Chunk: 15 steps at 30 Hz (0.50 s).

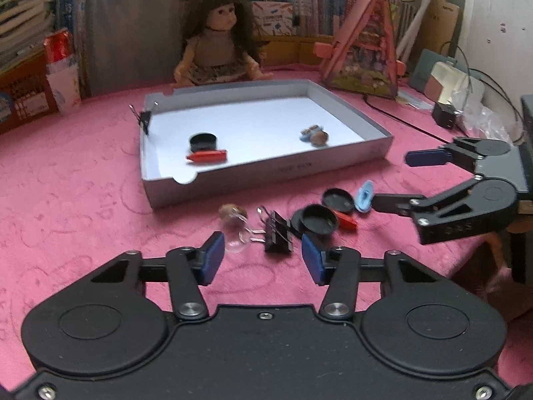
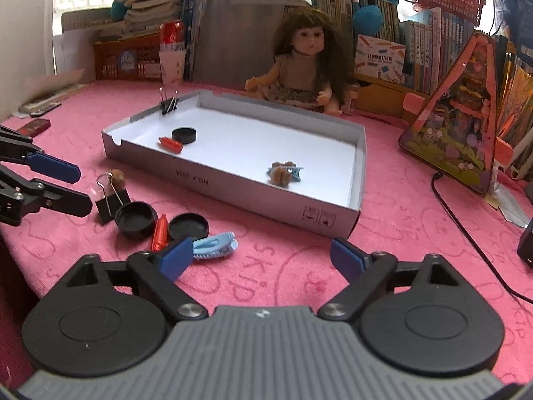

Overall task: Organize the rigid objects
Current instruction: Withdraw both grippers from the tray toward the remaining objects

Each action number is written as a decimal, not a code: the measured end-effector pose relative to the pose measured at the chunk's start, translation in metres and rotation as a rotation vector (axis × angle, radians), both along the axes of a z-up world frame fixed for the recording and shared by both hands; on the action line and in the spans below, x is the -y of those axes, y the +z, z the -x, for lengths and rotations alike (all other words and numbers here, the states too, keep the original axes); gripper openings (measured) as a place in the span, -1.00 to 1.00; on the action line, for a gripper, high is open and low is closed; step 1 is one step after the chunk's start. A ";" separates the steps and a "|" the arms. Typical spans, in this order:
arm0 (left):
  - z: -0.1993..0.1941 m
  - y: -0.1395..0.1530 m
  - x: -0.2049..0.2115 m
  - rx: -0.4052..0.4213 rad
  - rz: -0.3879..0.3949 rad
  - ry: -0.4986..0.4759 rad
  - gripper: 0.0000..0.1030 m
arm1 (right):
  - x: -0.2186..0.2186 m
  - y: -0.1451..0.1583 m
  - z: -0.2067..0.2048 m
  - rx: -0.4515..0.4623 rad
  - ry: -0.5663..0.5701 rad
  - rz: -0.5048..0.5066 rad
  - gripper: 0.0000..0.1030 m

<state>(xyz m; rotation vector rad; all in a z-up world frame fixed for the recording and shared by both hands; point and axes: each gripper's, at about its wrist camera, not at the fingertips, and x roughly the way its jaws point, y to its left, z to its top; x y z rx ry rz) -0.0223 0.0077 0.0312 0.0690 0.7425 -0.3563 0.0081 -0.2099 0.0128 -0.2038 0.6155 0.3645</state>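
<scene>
While both hand-held grippers gape empty, the binder clip (image 1: 278, 233) lies just ahead of the left (image 1: 261, 260).

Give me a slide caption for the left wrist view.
Open left gripper above binder clip and caps; white tray beyond.

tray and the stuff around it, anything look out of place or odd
One oddity: a black binder clip is clamped onto the grey tray's far corner rim rather than lying inside. Otherwise caps, clips and a small glass bottle simply lie unsorted on the pink cloth.
</scene>
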 end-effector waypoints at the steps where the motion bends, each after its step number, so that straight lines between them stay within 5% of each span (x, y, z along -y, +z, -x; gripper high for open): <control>1: 0.001 0.000 0.001 -0.006 0.005 -0.012 -0.10 | 0.000 -0.001 -0.001 -0.005 0.001 -0.004 0.78; 6: 0.002 -0.007 0.011 -0.021 0.000 -0.056 -0.20 | -0.003 -0.002 -0.001 -0.015 0.013 -0.015 0.73; 15: -0.012 -0.016 0.007 -0.022 -0.041 0.031 -0.29 | -0.010 -0.005 -0.003 -0.020 0.033 -0.006 0.70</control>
